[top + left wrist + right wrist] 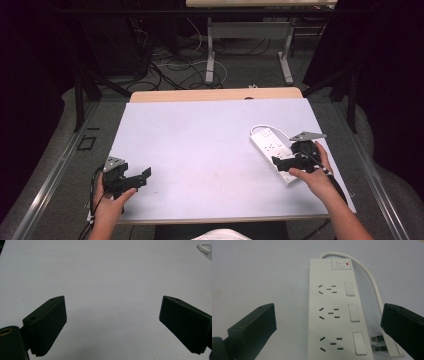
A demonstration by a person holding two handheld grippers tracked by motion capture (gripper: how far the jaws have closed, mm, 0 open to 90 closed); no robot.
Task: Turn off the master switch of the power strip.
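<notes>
A white power strip [270, 145] with three sockets lies on the right side of the table [200, 145]. In the right gripper view the power strip [324, 275] shows three rocker switches, a main button with a red light at its far end, and a white cable [372, 282] curving back to a plug [384, 346] with metal prongs beside its near end. My right gripper [328, 308] is open, its jaws standing one on each side of the strip's near half; from above the right gripper [285, 162] hovers over that end. My left gripper [137, 179] rests near the front left edge, and the left gripper [112, 300] is open over bare table.
A wooden strip [215, 94] borders the table's far edge. Beyond it the floor holds loose cables [170, 70] and the metal legs of another table [210, 55]. A bit of the white cable [206, 247] shows at the top right of the left gripper view.
</notes>
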